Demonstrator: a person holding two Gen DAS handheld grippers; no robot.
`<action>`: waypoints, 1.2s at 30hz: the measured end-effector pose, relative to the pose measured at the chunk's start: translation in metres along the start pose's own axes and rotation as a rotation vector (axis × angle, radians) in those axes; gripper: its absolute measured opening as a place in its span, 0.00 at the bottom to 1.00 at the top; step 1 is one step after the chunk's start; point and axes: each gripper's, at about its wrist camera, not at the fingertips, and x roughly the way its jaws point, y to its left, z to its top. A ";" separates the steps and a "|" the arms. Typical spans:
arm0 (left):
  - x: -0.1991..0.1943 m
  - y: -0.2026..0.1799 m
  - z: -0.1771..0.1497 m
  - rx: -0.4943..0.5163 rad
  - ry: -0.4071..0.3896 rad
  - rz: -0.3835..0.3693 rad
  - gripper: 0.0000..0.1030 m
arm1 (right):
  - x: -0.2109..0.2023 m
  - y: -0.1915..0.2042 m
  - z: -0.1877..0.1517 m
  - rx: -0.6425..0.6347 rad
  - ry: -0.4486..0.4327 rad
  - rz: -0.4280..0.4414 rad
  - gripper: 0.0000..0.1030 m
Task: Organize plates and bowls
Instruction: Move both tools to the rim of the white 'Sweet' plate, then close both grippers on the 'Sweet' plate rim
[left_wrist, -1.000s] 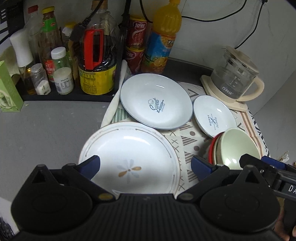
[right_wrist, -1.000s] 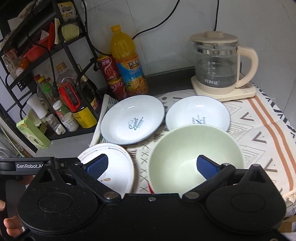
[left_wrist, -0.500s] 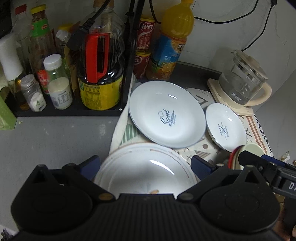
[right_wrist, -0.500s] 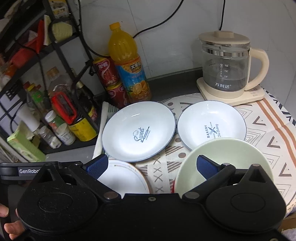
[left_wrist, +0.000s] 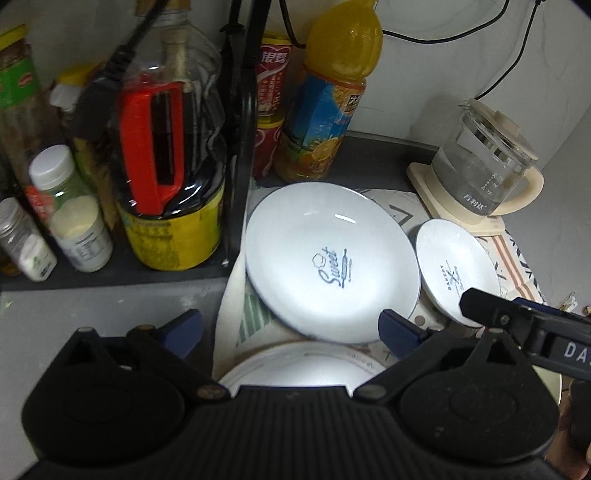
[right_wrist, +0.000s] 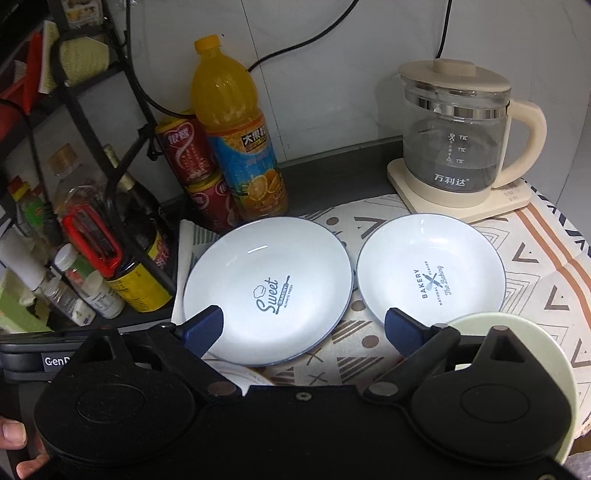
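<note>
The desk (right_wrist: 332, 173) carries a patterned cloth (right_wrist: 535, 266), and on it lie the task's things, largest first: the "Sweet" plate (right_wrist: 269, 291) toward the rack side, the smaller "Bakery" plate (right_wrist: 430, 273) just beside it toward the kettle (right_wrist: 454, 136), and a pale green bowl (right_wrist: 517, 332) at the near right edge, mostly hidden under the right tool. A white rimmed plate (left_wrist: 295, 369) lies nearest of all, its far edge tucked under the "Sweet" plate's rim.

The step in hand looks like the approach — nothing is gathered yet, and every dish rests flat. The left hand-held gripper (left_wrist: 291, 328) hovers over the white plate with its jaws wide, holding nothing. The right hand-held gripper (right_wrist: 303, 325) hangs with jaws equally wide and empty, pointing at the gap between the two printed plates.

A likely next move is to stack by size. That calls for lowering one finger under a plate's rim — the overlapping edge of the "Sweet" plate offers the easiest purchase — then closing on the rim and lifting level. The glazed rims will probably be slick, so the grip wants to sit deep.
</note>
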 end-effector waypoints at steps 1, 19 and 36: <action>0.003 0.001 0.002 -0.002 -0.002 -0.008 0.97 | 0.003 0.001 0.001 0.004 0.004 -0.004 0.90; 0.058 0.012 0.020 -0.025 0.040 -0.038 0.68 | 0.066 0.008 0.017 0.008 0.110 -0.066 0.83; 0.095 0.020 0.020 -0.071 0.093 0.005 0.45 | 0.125 -0.018 0.007 0.157 0.280 -0.060 0.54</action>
